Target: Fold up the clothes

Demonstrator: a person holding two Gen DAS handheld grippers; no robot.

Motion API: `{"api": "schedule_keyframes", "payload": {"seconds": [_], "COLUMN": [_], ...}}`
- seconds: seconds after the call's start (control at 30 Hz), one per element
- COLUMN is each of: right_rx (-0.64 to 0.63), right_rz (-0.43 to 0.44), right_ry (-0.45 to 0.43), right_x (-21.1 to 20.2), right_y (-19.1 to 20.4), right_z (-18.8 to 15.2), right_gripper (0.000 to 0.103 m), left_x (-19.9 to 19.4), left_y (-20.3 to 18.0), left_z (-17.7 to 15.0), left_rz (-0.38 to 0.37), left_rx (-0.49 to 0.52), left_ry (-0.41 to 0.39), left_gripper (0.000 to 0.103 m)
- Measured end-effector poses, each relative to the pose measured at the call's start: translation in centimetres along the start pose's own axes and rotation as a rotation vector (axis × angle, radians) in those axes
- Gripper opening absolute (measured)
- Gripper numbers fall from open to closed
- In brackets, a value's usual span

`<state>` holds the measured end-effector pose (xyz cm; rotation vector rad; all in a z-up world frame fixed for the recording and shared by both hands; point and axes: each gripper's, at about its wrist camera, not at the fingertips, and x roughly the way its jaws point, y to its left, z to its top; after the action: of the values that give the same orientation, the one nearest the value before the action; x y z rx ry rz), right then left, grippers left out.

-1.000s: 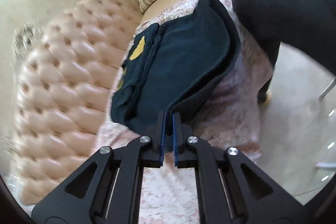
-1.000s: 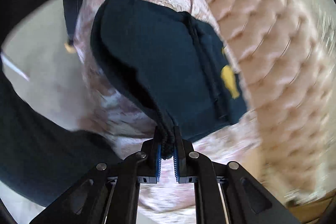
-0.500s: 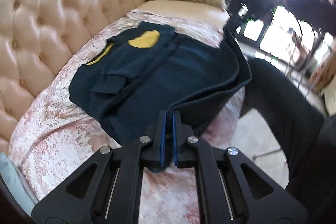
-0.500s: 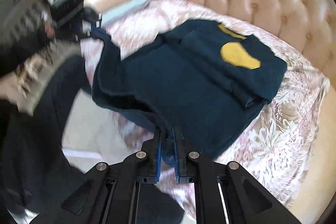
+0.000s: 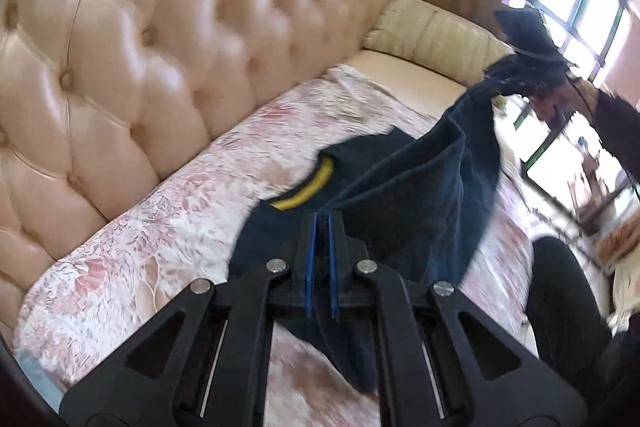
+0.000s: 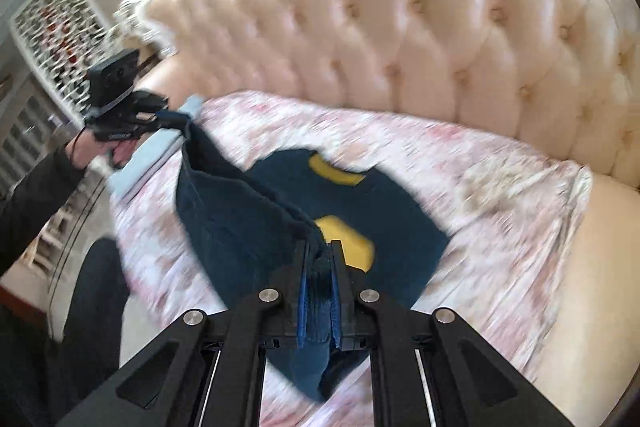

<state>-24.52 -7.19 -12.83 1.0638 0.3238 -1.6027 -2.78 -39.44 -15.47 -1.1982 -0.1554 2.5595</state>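
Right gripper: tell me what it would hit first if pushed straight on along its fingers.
The right gripper, shut on the navy garment's hem, points down at the flat part of that garment, near the yellow patch. It would likely meet that first, though blur makes depth uncertain.

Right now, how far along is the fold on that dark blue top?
Done: the dark blue top lies on the floral cover of the sofa, neck end flat.
In hand: the left gripper and right gripper are each shut on a corner of the near edge, lifted above the rest.
Left: lay that edge down, let go, smooth. Whether more folds follow, I cannot tell.
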Motion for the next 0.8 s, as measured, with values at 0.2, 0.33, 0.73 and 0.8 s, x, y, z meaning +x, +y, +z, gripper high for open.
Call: {"api": "schedule_keyframes", "payload": {"seconds": [0.2,0.33,0.73,0.8], "right_rx": [0.075,0.115,0.129,0.145], "right_rz": [-0.06,-0.075,-0.007,-0.032], "right_ry": [0.038,0.048,-0.128,-0.146], "right_x": [7.4,10.5,9.1,9.7], "right_y": [-3.9,-5.4,-6.5,-7.0], "right_z": [3.3,3.1,5.3,5.9], "right_gripper": [0.009,0.009,0.009,0.009], "left_x": [6.6,8.3,6.2,7.3], "left_y": [4.7,5.5,8.5,9.8], "left_z": [-1.5,-2.5,-1.4,-2.1], "left_rz": [0.058,0.071,0.05,0.084], "left_rx": [-0.14,-0.187,-0.323,-0.382], "left_ry": [0.058,0.067,-0.083,-0.064], "left_gripper": [0.007,0.007,0.006,0.006]}}
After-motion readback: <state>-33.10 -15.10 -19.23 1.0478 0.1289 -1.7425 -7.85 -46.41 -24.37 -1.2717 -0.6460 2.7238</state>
